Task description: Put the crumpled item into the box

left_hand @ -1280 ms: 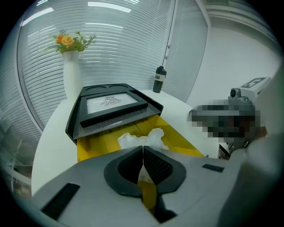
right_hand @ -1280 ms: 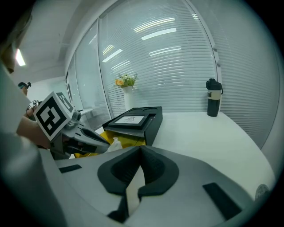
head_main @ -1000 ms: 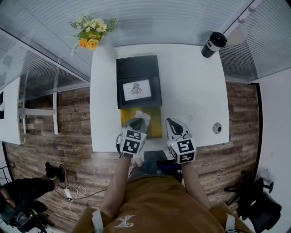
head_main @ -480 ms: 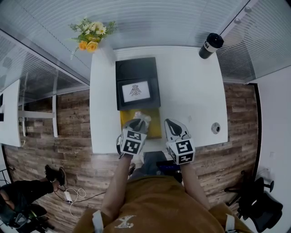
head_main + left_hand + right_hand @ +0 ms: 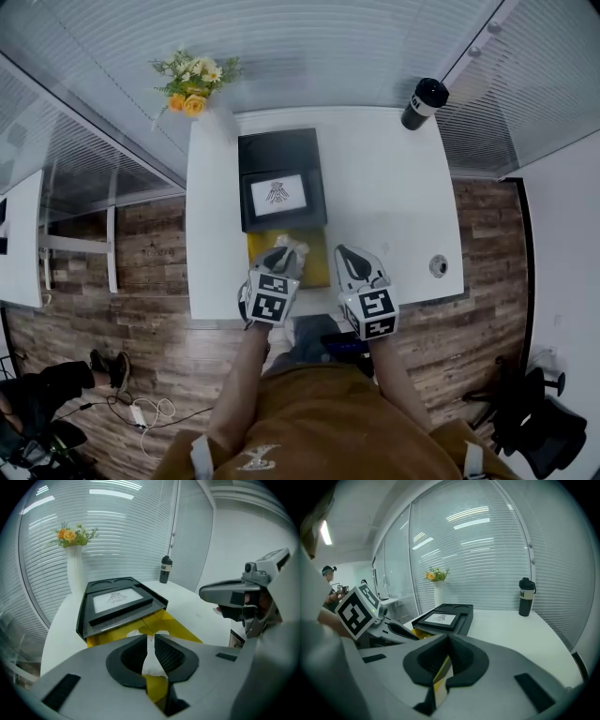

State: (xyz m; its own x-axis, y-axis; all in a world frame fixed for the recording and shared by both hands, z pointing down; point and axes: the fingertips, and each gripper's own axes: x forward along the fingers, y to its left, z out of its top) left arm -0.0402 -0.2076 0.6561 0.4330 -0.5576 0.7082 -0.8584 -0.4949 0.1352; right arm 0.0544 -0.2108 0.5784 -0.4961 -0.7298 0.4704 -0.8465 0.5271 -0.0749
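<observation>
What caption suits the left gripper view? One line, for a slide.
Left gripper pinches a crumpled white tissue over the open yellow box, black tray behind.

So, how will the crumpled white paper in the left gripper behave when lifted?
Probably soft and floppy: the crumpled white paper is pinched thin between the jaws of the left gripper. Likely very light, being a thin crumpled sheet, so it could cling or drift when released over the yellow box.

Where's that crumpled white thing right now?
In the left gripper view, the crumpled white item is pinched between the fingers of the left gripper, above the yellow sheet in front of the black box.
</observation>
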